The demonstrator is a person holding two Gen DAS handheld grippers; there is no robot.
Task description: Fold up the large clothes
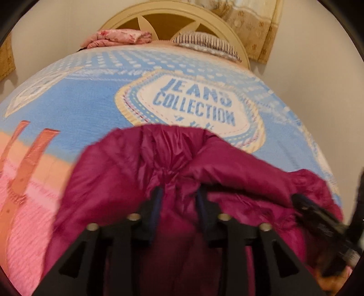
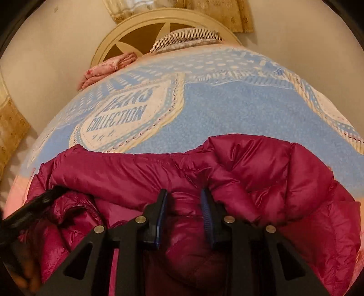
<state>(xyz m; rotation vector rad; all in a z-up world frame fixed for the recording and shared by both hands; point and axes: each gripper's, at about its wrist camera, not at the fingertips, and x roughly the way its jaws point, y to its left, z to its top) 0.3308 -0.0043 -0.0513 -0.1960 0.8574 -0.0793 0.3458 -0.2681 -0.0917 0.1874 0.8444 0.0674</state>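
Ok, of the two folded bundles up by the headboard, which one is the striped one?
The striped bundle is the one on the right, in front of the headboard. The other, the pink floral bundle, lies at the left.
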